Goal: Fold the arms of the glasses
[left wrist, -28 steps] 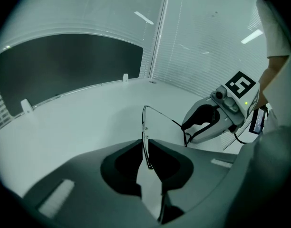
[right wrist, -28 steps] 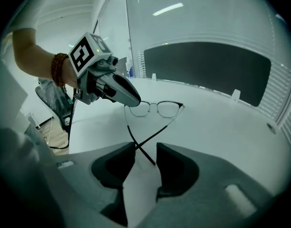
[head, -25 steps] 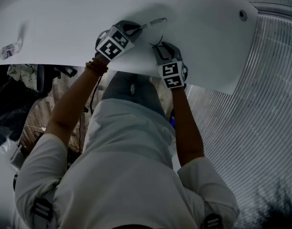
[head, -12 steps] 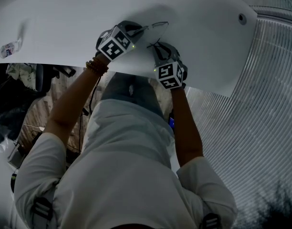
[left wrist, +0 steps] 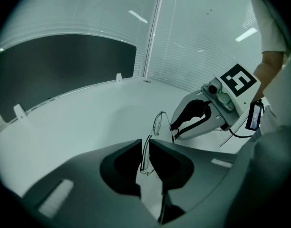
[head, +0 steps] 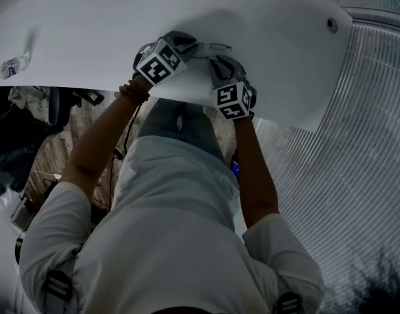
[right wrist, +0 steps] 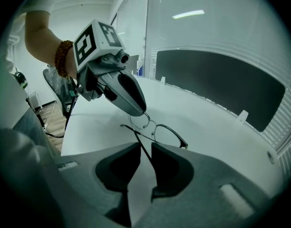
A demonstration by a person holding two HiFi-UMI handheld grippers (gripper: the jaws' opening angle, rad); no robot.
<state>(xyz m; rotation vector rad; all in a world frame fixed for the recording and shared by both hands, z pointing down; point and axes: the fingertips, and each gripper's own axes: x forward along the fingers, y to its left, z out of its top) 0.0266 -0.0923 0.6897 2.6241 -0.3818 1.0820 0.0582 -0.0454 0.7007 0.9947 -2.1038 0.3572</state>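
Thin-rimmed black glasses [head: 213,46] are held just above the white table [head: 89,31] between my two grippers. My left gripper [head: 192,46] is shut on the frame at one lens rim, which stands between its jaws in the left gripper view [left wrist: 146,148]. The other lens [left wrist: 158,123] sticks out beyond them. My right gripper [head: 216,61] comes in from the near side, shut on one thin arm [right wrist: 140,139] that runs slantwise between its jaws [right wrist: 144,148]. In the right gripper view the lenses [right wrist: 167,133] sit just past the jaws, under the left gripper's tip [right wrist: 140,110].
The table's near edge [head: 187,100] runs just below both grippers. A small labelled thing [head: 10,65] lies far left on the table. A dark panel [left wrist: 64,65] stands along the far side. Ribbed flooring [head: 357,142] lies to the right.
The right gripper has rolled and closed in on the left one, its jaws narrowing onto the glasses' arm. The arm has swung nearer the frame. The left gripper has held still.
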